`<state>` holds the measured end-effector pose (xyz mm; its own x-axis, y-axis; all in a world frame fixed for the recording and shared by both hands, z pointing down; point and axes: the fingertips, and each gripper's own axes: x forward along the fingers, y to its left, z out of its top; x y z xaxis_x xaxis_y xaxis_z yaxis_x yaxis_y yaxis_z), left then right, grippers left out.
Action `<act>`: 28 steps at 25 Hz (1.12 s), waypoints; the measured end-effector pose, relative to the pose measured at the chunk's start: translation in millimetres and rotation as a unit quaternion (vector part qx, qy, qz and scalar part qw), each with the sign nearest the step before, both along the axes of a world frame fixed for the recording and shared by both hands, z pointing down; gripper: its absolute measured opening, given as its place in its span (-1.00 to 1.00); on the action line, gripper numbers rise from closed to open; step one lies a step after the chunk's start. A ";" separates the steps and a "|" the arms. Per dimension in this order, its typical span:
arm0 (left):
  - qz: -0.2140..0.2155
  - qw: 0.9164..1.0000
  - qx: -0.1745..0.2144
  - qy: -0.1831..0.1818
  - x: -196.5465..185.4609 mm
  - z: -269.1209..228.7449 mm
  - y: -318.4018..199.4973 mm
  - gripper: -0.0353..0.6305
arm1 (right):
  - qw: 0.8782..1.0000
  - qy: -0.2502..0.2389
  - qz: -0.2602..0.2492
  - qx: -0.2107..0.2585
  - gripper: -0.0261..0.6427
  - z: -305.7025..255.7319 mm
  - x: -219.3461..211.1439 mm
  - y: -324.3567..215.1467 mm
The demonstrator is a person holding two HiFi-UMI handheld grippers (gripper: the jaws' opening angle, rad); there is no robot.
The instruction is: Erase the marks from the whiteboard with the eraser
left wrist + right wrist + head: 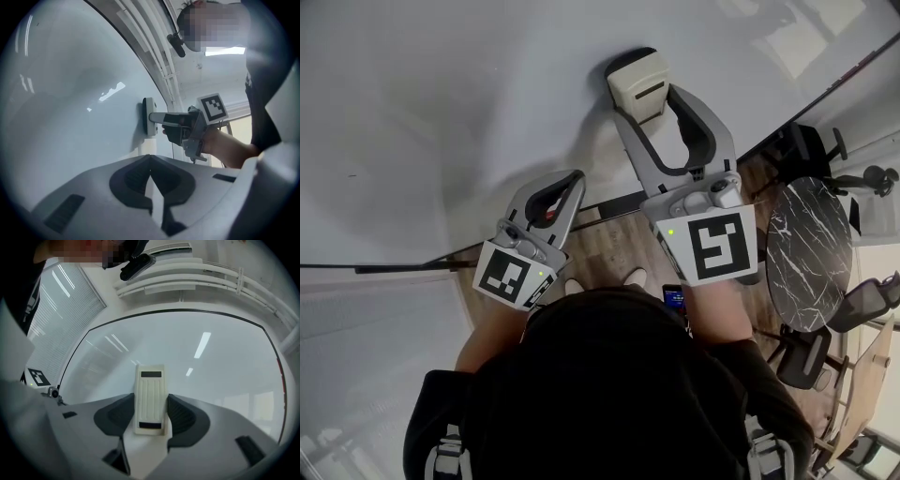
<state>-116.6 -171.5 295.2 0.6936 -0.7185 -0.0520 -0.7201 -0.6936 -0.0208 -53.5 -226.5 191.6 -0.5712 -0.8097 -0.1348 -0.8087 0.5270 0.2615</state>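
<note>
The whiteboard (441, 112) fills the upper part of the head view, and I see almost no marks on it, only a tiny dark speck (352, 174) at the far left. My right gripper (649, 98) is shut on the cream eraser (639, 82), which lies flat against the board. In the right gripper view the eraser (150, 399) stands upright between the two pads of that gripper (151, 416). My left gripper (567, 183) hangs lower and to the left, shut and empty, close to the board. In the left gripper view the eraser (149, 116) shows side-on against the whiteboard (70, 117).
The board's dark lower edge (394, 267) runs across the left. Below it is wooden floor (600, 248). A round marble table (806, 253) and office chairs (862, 300) stand to the right. Window blinds (70, 310) are left of the board.
</note>
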 end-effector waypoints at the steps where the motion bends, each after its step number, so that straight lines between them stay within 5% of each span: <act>1: -0.001 1.000 0.000 0.000 -0.7 -0.7 -0.3 -0.88 | 1.000 -0.001 -0.003 0.000 -0.27 -1.2 0.3 -0.5; 6: 0.002 1.000 0.001 0.001 3.5 -1.8 0.0 -0.88 | 1.000 0.001 -0.007 0.007 -0.27 -0.5 9.8 -1.3; 28: 0.021 1.000 -0.007 -0.002 25.1 5.7 0.7 -0.88 | 0.987 -0.056 0.146 -0.041 -0.27 31.7 167.1 -56.3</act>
